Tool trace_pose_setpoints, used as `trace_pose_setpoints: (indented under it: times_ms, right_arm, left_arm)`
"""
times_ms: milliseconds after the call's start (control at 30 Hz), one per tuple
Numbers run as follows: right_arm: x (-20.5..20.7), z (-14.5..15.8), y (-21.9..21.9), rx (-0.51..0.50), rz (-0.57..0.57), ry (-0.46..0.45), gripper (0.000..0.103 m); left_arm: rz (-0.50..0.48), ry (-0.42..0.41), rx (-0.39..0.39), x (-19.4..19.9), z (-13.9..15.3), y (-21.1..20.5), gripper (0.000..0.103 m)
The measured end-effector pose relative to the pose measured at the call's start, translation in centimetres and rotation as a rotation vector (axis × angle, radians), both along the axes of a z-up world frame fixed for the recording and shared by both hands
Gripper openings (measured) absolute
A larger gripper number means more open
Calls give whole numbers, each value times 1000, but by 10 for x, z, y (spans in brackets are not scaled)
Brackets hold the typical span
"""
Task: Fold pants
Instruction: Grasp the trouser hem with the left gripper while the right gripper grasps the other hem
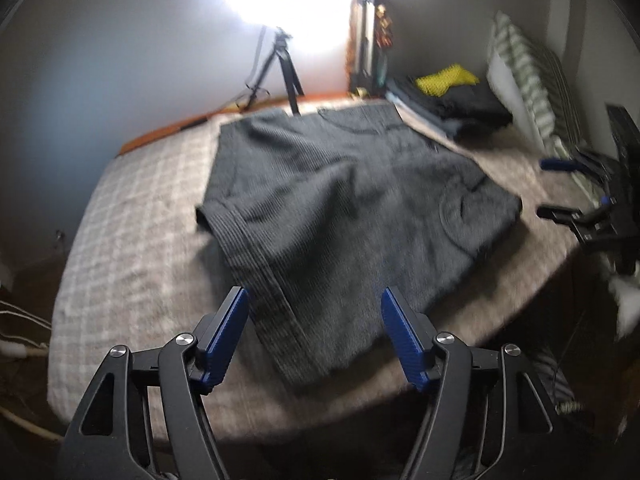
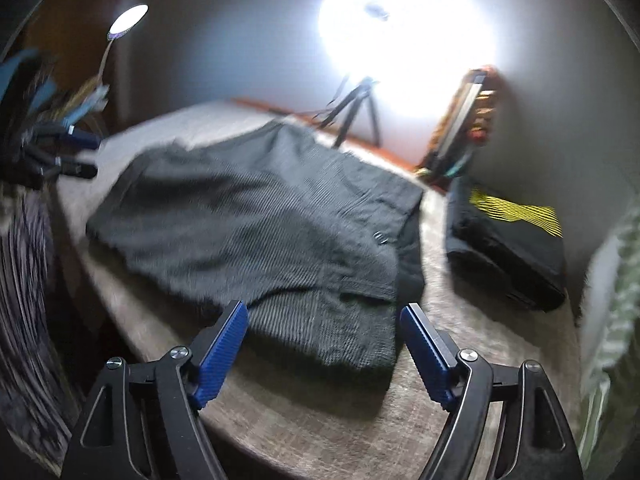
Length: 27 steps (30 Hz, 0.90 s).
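Note:
Dark grey corduroy pants (image 1: 340,200) lie partly folded on a bed with a plaid cover (image 1: 132,240). My left gripper (image 1: 314,300) is open and empty, hovering just above the near leg end of the pants. My right gripper (image 2: 324,312) is open and empty, above the near edge of the pants (image 2: 260,232) by the waistband and pocket. The right gripper also shows at the right edge of the left wrist view (image 1: 560,188), and the left gripper at the left edge of the right wrist view (image 2: 76,152). Both views are motion-blurred.
A stack of folded dark clothes with a yellow piece on top (image 1: 448,96) (image 2: 512,236) lies at the far corner of the bed. A striped pillow (image 1: 528,80) leans against the wall. A bright lamp on a tripod (image 1: 284,60) stands behind the bed.

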State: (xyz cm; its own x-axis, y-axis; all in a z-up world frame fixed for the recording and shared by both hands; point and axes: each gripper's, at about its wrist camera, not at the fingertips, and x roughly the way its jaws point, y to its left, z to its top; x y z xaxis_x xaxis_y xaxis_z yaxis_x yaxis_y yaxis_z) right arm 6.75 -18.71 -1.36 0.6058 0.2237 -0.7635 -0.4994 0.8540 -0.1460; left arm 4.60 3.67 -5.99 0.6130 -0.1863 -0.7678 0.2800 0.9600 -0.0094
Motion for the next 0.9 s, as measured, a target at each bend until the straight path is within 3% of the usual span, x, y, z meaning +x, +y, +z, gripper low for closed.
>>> trace_pose_setpoints:
  times_ms: [367,567,767,900]
  right_arm:
    - [2,-47,7,-119,164,74,80]
    - [8,-66,6,-186,212,87,80]
    - [7,-78,1,-208,214,97,80]
    - [10,-79,2,-228,229,76,80]
  left_arm:
    - [-88,129,112,-2,-39,-19,67]
    - [-154,167,165,4,-56,-28,54]
    - [-225,166,266,10,-72,-40,52]
    - [-226,157,278,10,-74,-42,52]
